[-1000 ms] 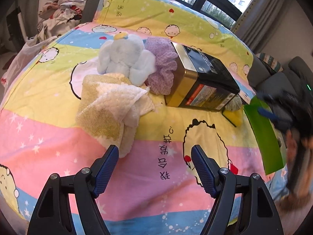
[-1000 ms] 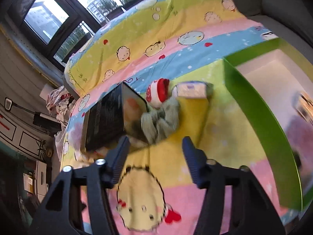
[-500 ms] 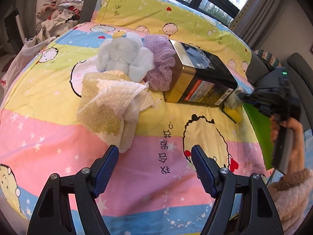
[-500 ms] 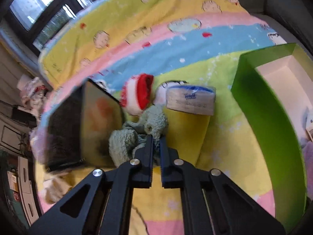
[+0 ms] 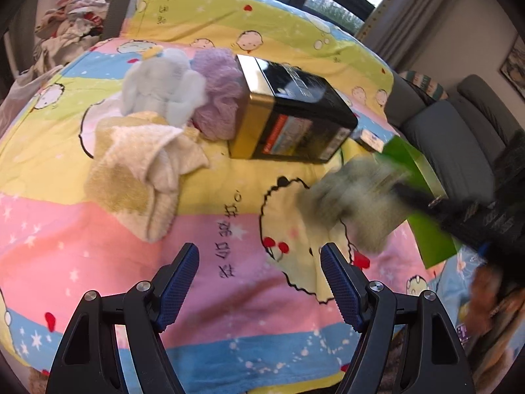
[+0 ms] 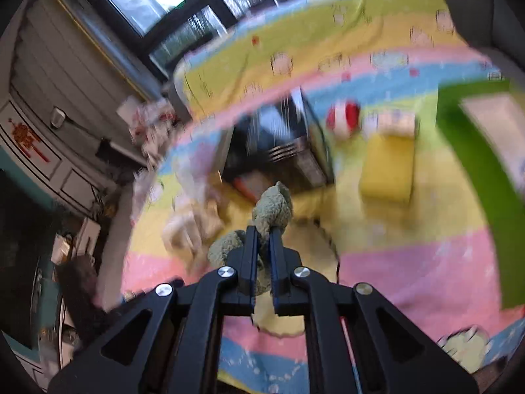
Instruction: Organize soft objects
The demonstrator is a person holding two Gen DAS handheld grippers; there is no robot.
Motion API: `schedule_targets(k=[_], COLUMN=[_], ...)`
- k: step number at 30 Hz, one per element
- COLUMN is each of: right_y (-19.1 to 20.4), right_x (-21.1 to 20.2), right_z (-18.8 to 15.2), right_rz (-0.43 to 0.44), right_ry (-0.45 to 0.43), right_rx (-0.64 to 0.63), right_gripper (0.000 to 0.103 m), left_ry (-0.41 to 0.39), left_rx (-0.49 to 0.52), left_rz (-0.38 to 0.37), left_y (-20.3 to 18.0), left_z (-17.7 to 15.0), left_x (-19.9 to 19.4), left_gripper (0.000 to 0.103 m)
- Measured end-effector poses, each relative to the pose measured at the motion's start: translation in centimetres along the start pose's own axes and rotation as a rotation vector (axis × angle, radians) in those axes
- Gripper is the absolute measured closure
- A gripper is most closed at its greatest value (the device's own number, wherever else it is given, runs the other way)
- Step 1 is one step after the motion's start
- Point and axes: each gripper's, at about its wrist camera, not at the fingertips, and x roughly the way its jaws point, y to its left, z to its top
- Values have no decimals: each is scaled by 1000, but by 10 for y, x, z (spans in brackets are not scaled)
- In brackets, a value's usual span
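Note:
My right gripper (image 6: 262,233) is shut on a grey-green knitted soft item (image 6: 274,207) and holds it above the bed; in the left wrist view the item (image 5: 354,197) is blurred beside the green box (image 5: 423,193). My left gripper (image 5: 259,262) is open and empty, low over the pink stripe of the bedsheet. Ahead of it lie a cream and yellow towel (image 5: 141,170), a pale blue plush (image 5: 164,88) and a purple bath puff (image 5: 220,95).
A black and gold tin (image 5: 295,115) lies on its side mid-bed. A yellow sponge (image 6: 387,167), a red and white soft ball (image 6: 344,118) and a tissue pack (image 6: 393,121) lie near the green box (image 6: 475,177). Clothes pile (image 5: 72,29) at far left.
My right gripper closed on the grey-green knitted item and lifted it away from the tin, toward the near side of the bed. My left gripper stayed open and hardly moved.

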Motion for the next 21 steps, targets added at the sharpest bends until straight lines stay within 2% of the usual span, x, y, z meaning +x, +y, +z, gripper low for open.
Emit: schedule_targets(k=[4,5,7,9,11,13,16,18,21], right_y=[-21,-25,-33,-36,-39,-42,-48,-49,-52], right_x=[37,40,37,27,12,3,9,18,39], right_z=[-26,-29,-31,-29,-20,-12,-6,-6,-11], right_rz=[-43,-54,-107,-131,-129,-120,-95,-54,-8], right_ry=[168,186,208,180,110,77,87,116,176], right_rx=[100,111,109,103,94,85,87,97,124], right_gripper=[94,90,75,35,24,21,21,21,21], left_ry=[26,33,43,43,36,45,74,97,142], left_rx=[18,21,27,42,59,59,62,66,58], left_rz=[-9,-15,-29,-52,-84,-119,-160,-163,-170], left_y=[-8,-11,-16,-26,-39,-50,-63,-69,-73], left_z=[-7,-8,-9,-8,-8,-6,-4,-4,-5], left_x=[8,10,14,16,19,26,42,52,70], left_gripper=[26,26,26,26,26,26,27,38,49])
